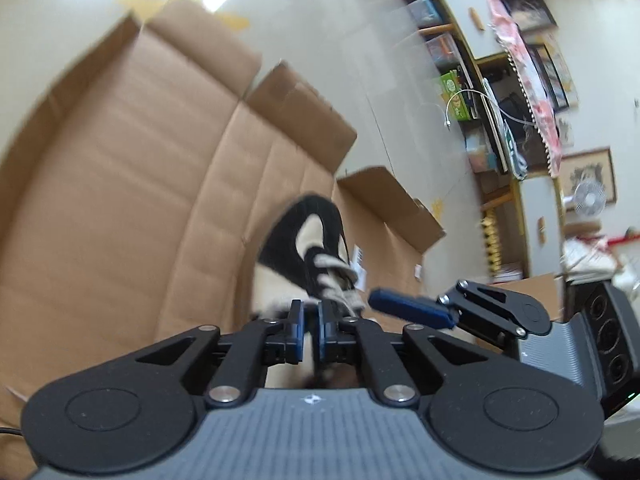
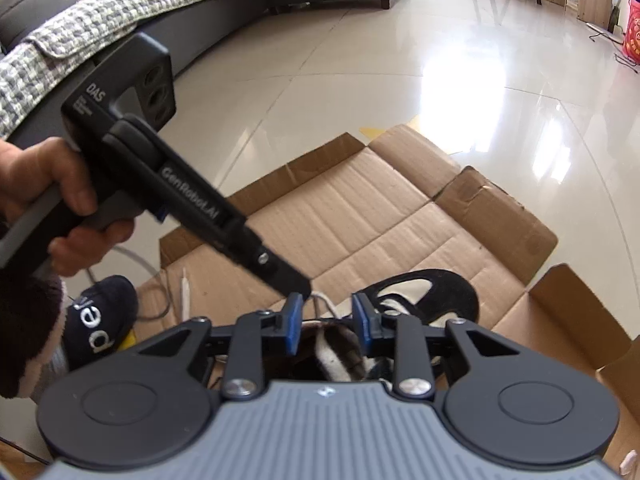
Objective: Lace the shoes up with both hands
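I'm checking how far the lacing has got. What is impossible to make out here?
- Whether the left gripper pinches a lace: left wrist view, blurred, pads nearly together.
- The eyelets of the shoe: right wrist view, hidden behind the right gripper, whose jaws stand apart.
- The shoe's toe: left wrist view, motion blur.
- The lace's end: right wrist view, too small, covered by the left gripper's tip.

Flattened cardboard box (image 2: pixel 360 208) sits spread on the shiny tile floor (image 2: pixel 460 80) just ahead of the right gripper. Grey sofa (image 2: pixel 224 8) with a checked blanket (image 2: pixel 100 20) is further off left, cluttered shelves (image 1: pixel 480 80) right of the left gripper.
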